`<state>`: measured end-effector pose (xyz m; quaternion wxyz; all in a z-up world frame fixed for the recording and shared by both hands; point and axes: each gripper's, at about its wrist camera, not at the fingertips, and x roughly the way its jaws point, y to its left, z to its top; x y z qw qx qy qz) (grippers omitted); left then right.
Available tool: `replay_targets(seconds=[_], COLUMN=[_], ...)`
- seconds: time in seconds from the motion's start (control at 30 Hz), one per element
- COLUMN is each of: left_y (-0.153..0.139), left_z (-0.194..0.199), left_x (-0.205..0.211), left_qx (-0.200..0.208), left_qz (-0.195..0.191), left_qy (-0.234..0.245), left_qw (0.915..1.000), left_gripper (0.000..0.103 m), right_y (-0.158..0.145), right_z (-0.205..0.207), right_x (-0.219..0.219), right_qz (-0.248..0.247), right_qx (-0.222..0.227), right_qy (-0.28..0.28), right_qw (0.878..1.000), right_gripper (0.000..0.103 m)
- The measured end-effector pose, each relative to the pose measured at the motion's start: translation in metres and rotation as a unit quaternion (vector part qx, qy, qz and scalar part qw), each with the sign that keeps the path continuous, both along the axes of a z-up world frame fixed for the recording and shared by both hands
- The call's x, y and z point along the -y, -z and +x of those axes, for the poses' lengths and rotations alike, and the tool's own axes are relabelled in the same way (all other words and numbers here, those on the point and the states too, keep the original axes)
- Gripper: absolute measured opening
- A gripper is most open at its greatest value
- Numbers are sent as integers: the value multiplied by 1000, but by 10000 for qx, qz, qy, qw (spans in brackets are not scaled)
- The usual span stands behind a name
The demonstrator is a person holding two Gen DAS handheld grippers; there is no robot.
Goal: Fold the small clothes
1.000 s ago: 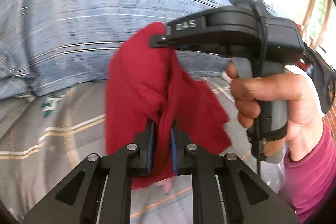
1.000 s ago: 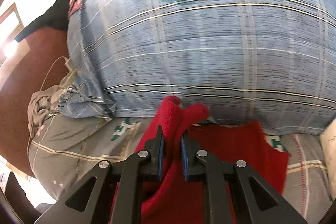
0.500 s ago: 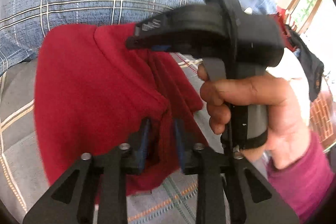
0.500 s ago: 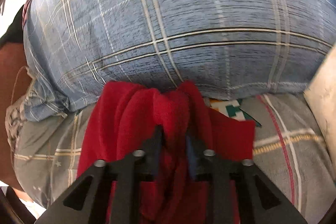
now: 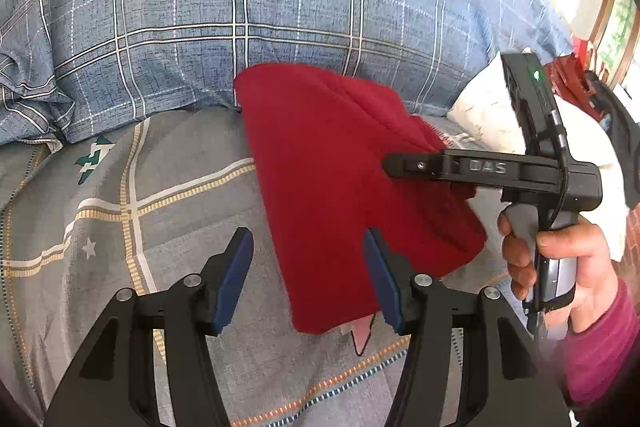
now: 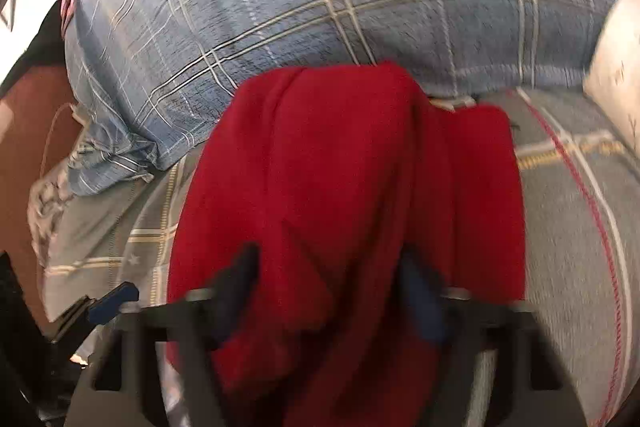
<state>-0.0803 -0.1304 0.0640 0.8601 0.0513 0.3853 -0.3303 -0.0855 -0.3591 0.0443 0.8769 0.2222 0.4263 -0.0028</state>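
home bedroom. bed point(image 5: 120, 187) with grey checked sheet under tongs; big blue plaid pillow point(image 5: 280, 7) with round crest beyond tongs; white pillow point(image 5: 488, 115) to right; window frame point(image 5: 616, 11) with daylight far right; clothes heap point(image 6: 48, 195) at left bed edge.

A big blue plaid pillow point(image 5: 280, 7) with a round teal emblem near its top fills the back of both views, resting on a grey bedsheet point(image 5: 120, 195) crossed by white and yellow stripes. A white pillow point(image 5: 488, 115) lies to its right. Daylight floods in — a wood-framed window point(image 5: 616, 23) glows at the far right of the left wrist view — and reddish-brown floor point(image 6: 28, 131) shows beside the bed.
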Motion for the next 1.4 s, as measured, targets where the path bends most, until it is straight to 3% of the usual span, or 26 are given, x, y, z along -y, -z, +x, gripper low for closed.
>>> replay_targets(seconds=[0.17,0.23,0.3,0.37,0.4,0.43,0.5,0.6,0.67,0.73,0.83,0.97,1.07,1.2,1.4], left_y=[-9,-7,0,12,16,16,13,11,14,17,21,20,20,21,21], left_z=[-11,-11,-8,-4,-3,-4,-6,-3,1,3,1,4,5,3,2], left_x=[9,13,21,31,34,34,32,32,37,41,46,48,49,49,50], left_qx=[196,215,158,7,-49,-56,30,101,69,57,107,130,102,106,88], left_qz=[72,174,309,454,505,494,398,358,434,479,552,570,569,554,603], left_qy=[38,49,57,84,62,46,-30,-142,-182,-243,-253,-274,-292,-305,-331], left_qw=[9998,9996,9994,9989,9987,9988,9992,9992,9989,9985,9981,9979,9979,9979,9976], left_gripper=[56,56,56,56,56,56,56,56,56,56,57,60,60,61,62], right_y=[-48,-54,-42,-22,-12,-9,-20,-41,-49,-43,-16,-11,-29,-42,2], right_z=[-17,-21,-17,-8,-7,-10,-25,-32,-20,-6,29,38,18,-22,-52], right_x=[-19,-17,-8,2,10,15,24,19,3,0,8,24,20,8,1], right_qz=[-1096,-1453,-1630,-1589,-1454,-1343,-1257,-1446,-1736,-1801,-1978,-1641,-1741,-1819,-2136], right_qx=[522,512,356,58,-79,-99,122,498,627,533,77,96,166,283,-198], right_qy=[-247,-209,-86,34,54,123,404,441,138,13,197,331,290,77,79], right_qw=[9923,9878,9859,9873,9893,9908,9912,9873,9827,9822,9800,9858,9842,9829,9767], right_gripper=[24,24,25,29,37,49,53,53,48,34,33,34,39,37,35])
